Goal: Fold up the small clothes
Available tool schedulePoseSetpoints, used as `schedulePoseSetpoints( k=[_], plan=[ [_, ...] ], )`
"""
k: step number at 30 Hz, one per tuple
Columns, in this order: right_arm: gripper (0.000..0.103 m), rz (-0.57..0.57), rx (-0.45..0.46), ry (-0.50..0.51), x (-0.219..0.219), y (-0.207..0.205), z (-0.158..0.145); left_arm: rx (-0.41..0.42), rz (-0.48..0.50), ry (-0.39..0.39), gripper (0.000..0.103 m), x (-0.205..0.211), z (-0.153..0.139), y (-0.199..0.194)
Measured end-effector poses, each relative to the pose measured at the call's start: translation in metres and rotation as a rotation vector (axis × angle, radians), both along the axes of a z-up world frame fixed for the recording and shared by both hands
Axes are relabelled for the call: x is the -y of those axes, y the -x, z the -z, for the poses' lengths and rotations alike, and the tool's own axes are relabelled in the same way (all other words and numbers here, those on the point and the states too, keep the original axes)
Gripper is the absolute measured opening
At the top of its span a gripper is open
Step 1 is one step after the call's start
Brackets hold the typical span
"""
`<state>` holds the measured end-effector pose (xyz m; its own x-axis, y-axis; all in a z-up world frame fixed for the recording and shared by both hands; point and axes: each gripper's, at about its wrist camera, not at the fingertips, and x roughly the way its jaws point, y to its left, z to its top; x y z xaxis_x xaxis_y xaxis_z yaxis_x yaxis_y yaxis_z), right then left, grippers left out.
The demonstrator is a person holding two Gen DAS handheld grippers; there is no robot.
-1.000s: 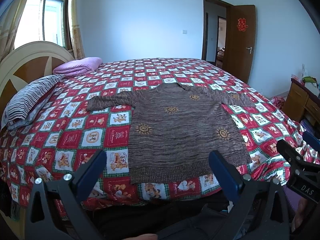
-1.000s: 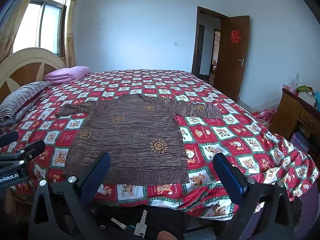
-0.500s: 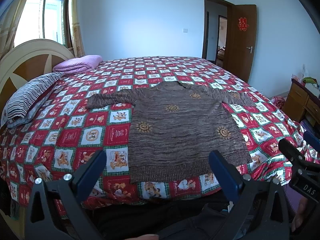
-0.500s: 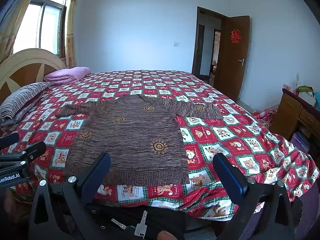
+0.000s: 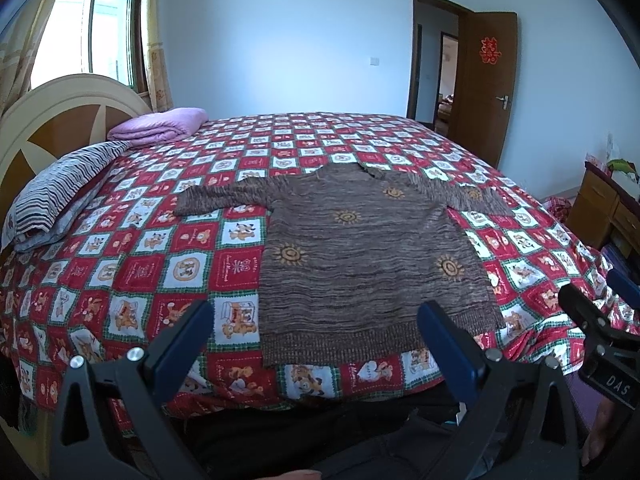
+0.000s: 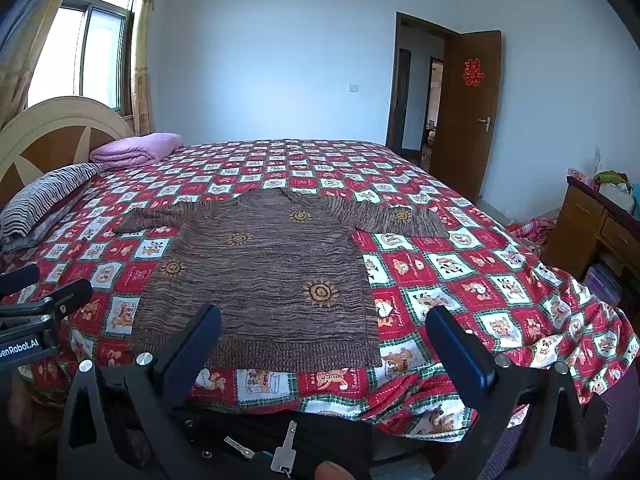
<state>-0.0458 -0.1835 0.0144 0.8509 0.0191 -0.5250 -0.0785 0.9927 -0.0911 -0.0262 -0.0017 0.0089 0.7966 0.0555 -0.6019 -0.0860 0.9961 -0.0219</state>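
Keys [image 6: 285, 454] appear only in our right-wrist view. We see both grippers, left [image 5: 316, 340] and right [image 6: 324, 342], jaws spread and empty, facing the brown sun-patterned sweater [image 5: 360, 256], flat on the bed [image 5: 160, 240], sleeves outstretched.

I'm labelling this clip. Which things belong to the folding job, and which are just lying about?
For the job: brown sweater, left gripper, right gripper.
Lying about: striped pillow, pink blanket, keys, wooden desk.
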Motion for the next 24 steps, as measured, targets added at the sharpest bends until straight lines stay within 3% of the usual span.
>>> schedulePoseSetpoints(
  k=[24],
  plan=[
    [0.102, -0.012, -0.001, -0.015, -0.001, 0.001, 0.0, -0.009, -0.008, 0.017, 0.103, -0.012, -0.004, -0.004]
  ],
)
